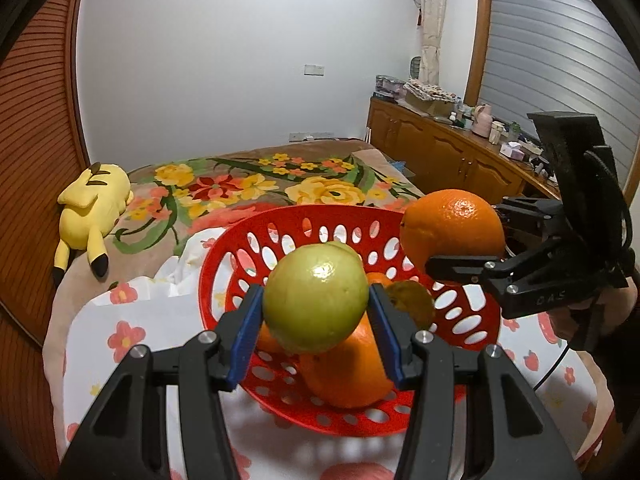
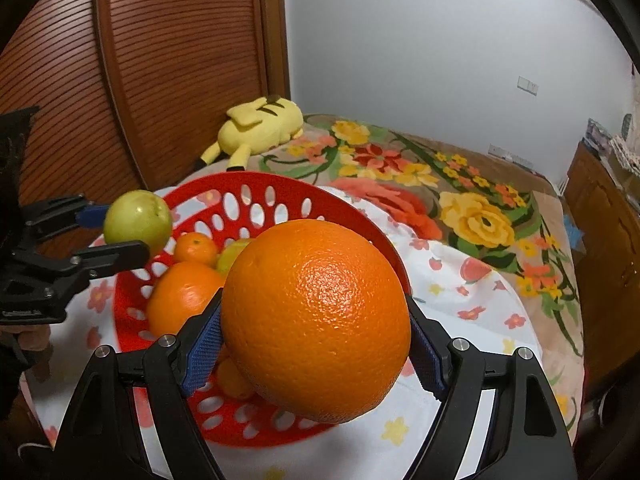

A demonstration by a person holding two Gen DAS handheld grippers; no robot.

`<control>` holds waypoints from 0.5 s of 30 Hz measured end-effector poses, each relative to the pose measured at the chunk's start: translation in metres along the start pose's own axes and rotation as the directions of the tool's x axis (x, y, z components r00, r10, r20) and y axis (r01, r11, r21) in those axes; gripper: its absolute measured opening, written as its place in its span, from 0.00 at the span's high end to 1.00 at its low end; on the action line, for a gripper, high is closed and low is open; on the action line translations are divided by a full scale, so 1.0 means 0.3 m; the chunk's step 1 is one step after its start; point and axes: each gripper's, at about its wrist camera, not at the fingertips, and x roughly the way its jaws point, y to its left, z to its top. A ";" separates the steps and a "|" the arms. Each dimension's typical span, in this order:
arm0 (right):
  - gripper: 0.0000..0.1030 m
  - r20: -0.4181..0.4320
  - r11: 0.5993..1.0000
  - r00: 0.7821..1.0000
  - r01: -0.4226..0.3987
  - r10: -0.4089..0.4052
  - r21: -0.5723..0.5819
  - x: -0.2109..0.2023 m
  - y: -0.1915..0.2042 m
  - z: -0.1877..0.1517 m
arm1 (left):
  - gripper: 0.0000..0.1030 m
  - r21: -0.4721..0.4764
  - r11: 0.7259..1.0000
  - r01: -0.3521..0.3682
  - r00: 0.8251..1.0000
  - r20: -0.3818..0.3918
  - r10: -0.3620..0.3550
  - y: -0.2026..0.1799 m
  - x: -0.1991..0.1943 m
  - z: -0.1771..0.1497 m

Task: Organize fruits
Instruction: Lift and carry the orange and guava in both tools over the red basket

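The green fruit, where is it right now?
The green fruit is clamped in the left tongs, held above the near side of the red basket, left of the orange in the right tongs.

Basket [image 2: 256, 178] contents partly hidden behind the large orange [image 2: 316, 320]; the dresser [image 1: 448, 148] clutter is too small to identify; the right view's edge crops the dresser.

I see a green apple [image 1: 316, 296], shiny and round, held up over the near left rim of the red basket [image 1: 304, 216]. A big orange [image 2: 316, 320] is held above its right rim. Inside the basket: another orange [image 2: 180, 296], a small mandarin [image 2: 196, 248], a greenish fruit [image 2: 232, 256].
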 end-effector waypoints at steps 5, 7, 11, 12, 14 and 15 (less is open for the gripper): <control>0.20 -0.018 1.000 1.000 -0.004 0.004 -0.005 0.042 -0.010 0.018 | 0.51 -0.005 1.000 -0.004 1.000 -0.005 0.004 0.021 0.022 0.005; 0.20 -0.025 1.000 1.000 -0.004 0.004 -0.010 0.059 -0.009 0.022 | 0.51 -0.007 1.000 -0.004 1.000 -0.007 0.004 0.030 0.030 0.005; 0.20 -0.040 1.000 0.999 -0.010 0.009 -0.017 0.091 -0.005 0.030 | 0.51 -0.010 1.000 -0.010 1.000 -0.016 0.010 0.044 0.046 0.002; 0.20 -0.044 1.000 0.999 -0.007 0.006 -0.021 0.098 -0.003 0.031 | 0.51 -0.010 1.000 -0.012 1.000 -0.018 0.012 0.049 0.050 0.003; 0.20 -0.042 1.000 0.999 -0.006 0.005 -0.023 0.106 -0.003 0.034 | 0.51 -0.010 1.000 -0.014 1.000 -0.021 0.014 0.054 0.055 0.004; 0.20 -0.044 1.000 0.999 -0.005 0.004 -0.023 0.107 -0.002 0.033 | 0.51 -0.008 1.000 -0.016 1.000 -0.022 0.016 0.056 0.056 0.004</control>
